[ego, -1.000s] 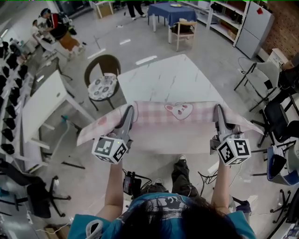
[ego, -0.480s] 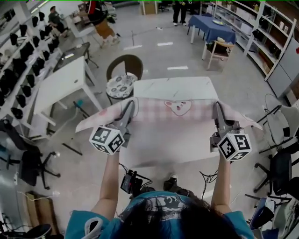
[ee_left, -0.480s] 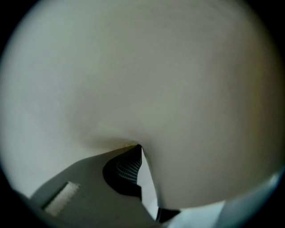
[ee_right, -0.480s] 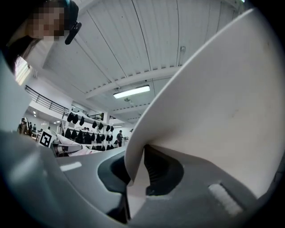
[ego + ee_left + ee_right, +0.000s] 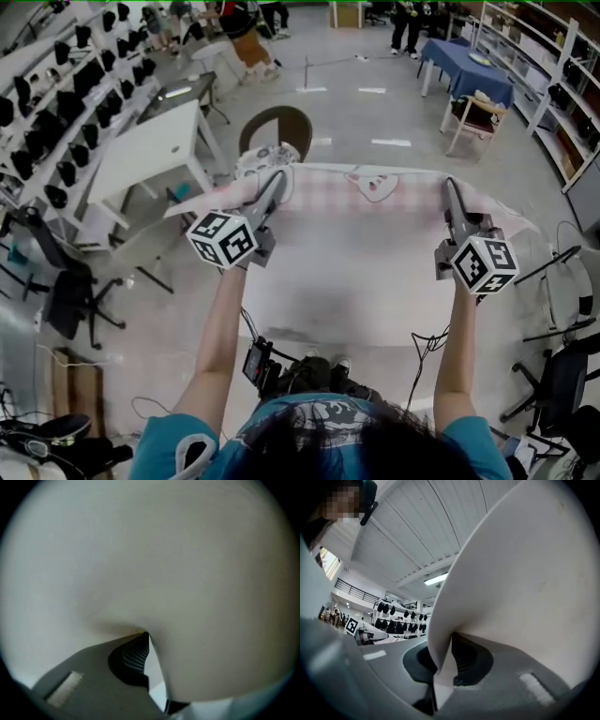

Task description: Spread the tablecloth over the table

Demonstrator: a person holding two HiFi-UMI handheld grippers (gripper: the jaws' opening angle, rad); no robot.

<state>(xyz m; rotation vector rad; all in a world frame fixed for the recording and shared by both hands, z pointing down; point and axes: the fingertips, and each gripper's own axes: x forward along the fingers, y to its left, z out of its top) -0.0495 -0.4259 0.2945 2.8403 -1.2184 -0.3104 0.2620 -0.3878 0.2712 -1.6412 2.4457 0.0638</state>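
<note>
The pink-checked tablecloth [image 5: 361,202], pale underside toward the person, hangs stretched in the air between 2 grips and hides the counter below. The left hand-held gripper [image 5: 278,180] is clamped on its left edge, and the right hand-held gripper [image 5: 450,186] on its right edge. This looks like the carry-over step. Next, the far edge should probably be lowered evenly beyond the counter's far side.
</note>
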